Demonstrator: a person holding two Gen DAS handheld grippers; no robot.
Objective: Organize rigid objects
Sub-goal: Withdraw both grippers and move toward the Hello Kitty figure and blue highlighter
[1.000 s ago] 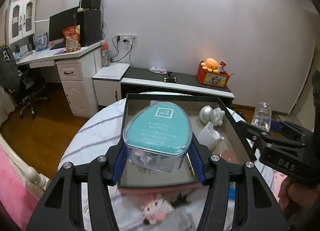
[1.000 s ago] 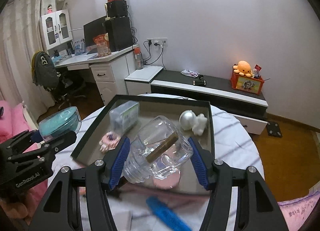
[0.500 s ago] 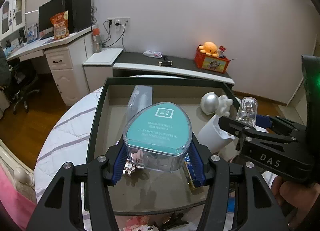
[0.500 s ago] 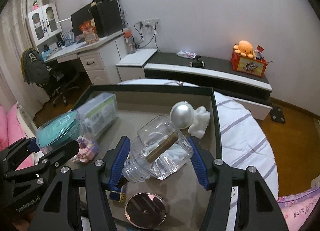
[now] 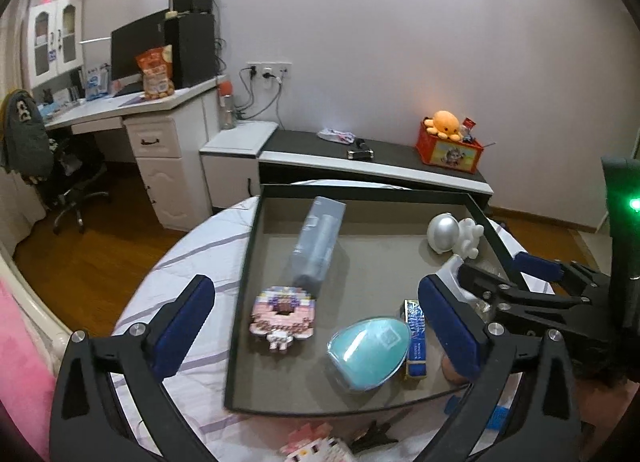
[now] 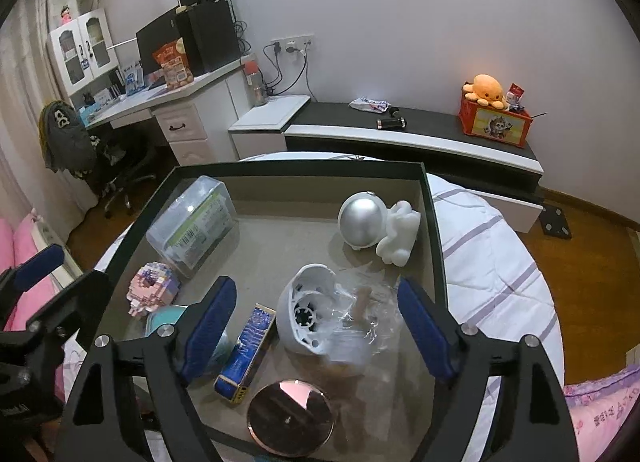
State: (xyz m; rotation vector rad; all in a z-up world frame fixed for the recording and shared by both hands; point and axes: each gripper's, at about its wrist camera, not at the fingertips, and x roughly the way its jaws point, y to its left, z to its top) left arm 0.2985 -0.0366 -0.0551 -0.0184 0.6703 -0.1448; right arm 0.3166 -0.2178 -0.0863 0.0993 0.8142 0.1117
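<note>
Closest in, both grippers are over the tray (image 6: 432, 230). Right gripper (image 6: 316, 326) is opening, pads clear of the glass jar (image 6: 360, 322), which is blurred and lying in the tray against the white dome thing (image 6: 308, 314). Left gripper (image 5: 316, 326) is spreading wide too, nothing between the pads; the teal case (image 5: 368, 346) sits on the tray floor beside the blue box (image 5: 414, 338).

Handling guess: the jar looks smooth, hard, breakable and will probably roll, so I'd grab across the body, not the neck. The case looks light, stiff, slick plastic; pinch its flat sides.

Further back: block toy (image 5: 282, 312), clear box (image 6: 192, 226), astronaut (image 6: 376, 226).

Versus a second ago, both were clamped in the jaws above the tray; now both are released inside it.
</note>
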